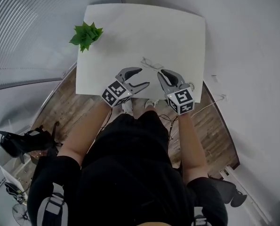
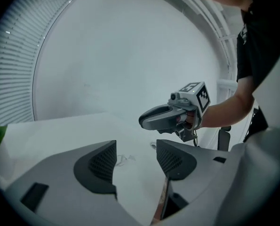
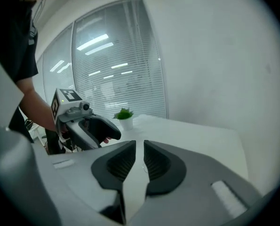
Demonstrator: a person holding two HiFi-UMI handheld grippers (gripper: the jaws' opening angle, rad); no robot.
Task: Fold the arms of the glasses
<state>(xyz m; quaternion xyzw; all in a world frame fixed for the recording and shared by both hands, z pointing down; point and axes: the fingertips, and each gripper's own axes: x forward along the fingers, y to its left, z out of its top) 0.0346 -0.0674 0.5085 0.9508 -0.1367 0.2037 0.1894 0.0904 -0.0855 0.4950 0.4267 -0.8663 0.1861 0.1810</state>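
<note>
Thin wire glasses point(image 1: 152, 64) lie on the white table point(image 1: 130, 27), just beyond two hand-held grippers near its front edge. The left gripper point(image 1: 143, 77) has its jaws wide apart and empty; the right gripper point(image 1: 165, 75) has its jaws nearly together, also empty. The frame looks so slight that a nearly closed claw could miss an arm or shove the glasses away.

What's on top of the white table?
Thin wire-framed glasses lie near the middle of the white table, and a green leafy plant stands at a far corner. The grey left gripper and right gripper cover part of the near edge.
</note>
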